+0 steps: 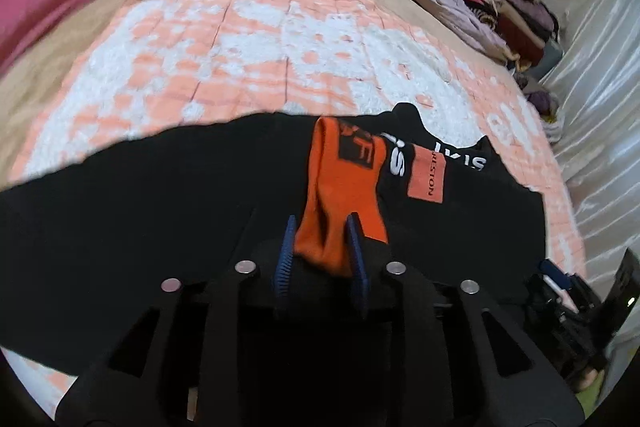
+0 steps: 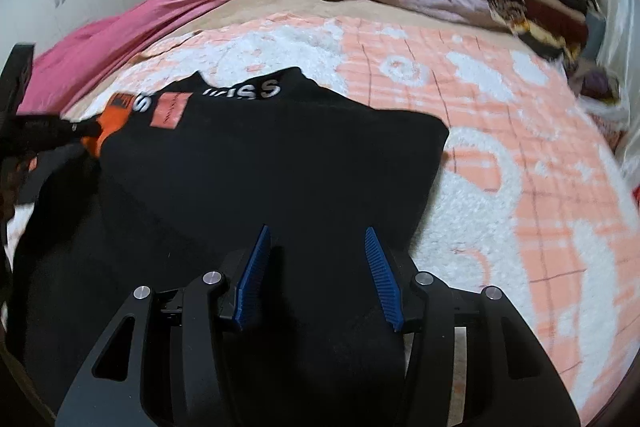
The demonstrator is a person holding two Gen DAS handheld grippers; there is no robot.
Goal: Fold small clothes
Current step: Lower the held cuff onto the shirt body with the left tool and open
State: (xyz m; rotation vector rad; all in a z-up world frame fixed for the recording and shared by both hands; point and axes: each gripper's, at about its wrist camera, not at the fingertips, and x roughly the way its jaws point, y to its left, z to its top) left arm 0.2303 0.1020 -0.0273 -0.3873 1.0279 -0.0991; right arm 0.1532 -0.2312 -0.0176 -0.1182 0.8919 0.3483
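Black garment (image 2: 260, 155) lettered "SS", orange sleeve (image 1: 344, 183) pinched by left gripper (image 1: 320, 247), right gripper (image 2: 316, 267) parted.

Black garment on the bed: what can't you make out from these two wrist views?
- Black garment: near edge hidden under both hand-held grippers, both views.
- White lettering: partly covered by the orange sleeve, left wrist view; blurred in the right.
- Left hand-held gripper: whether the pads press the sleeve between them is unclear.

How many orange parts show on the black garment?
2: an orange sleeve between the left gripper's fingers, and an orange patch beside the white lettering on the chest. Folds may hide more.
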